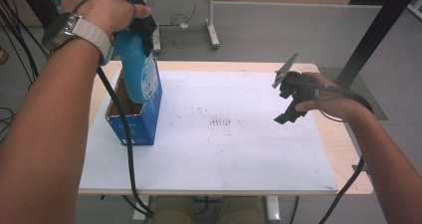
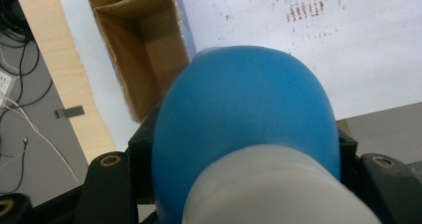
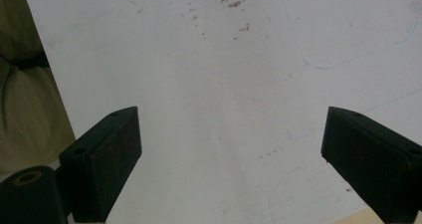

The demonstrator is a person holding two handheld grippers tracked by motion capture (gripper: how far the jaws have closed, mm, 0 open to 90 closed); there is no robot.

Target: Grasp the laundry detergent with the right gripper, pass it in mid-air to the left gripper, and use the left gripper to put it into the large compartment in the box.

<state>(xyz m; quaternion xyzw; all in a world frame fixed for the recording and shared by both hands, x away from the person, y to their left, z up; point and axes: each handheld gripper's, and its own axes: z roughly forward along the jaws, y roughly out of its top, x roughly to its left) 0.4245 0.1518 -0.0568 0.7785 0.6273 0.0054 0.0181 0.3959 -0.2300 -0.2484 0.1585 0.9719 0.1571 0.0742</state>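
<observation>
A blue plastic bottle [image 1: 137,67] with a white label hangs upright, its base just inside the open top of a blue cardboard box [image 1: 139,127] at the left of the table. My left gripper [image 1: 141,32] is shut on the bottle's upper part. In the left gripper view the bottle [image 2: 244,109] and its white cap [image 2: 278,189] sit between the black jaws of the left gripper [image 2: 244,159], and the box's brown inside [image 2: 144,50] lies beyond. My right gripper [image 1: 287,104] hovers open over the right of the white mat, nothing between its jaws [image 3: 229,154].
A white mat [image 1: 224,149] with faint reddish marks covers most of the wooden table [image 1: 348,149]. Cables trail from both grippers off the near edge. A desk leg [image 1: 213,30] and floor cables lie beyond the far edge.
</observation>
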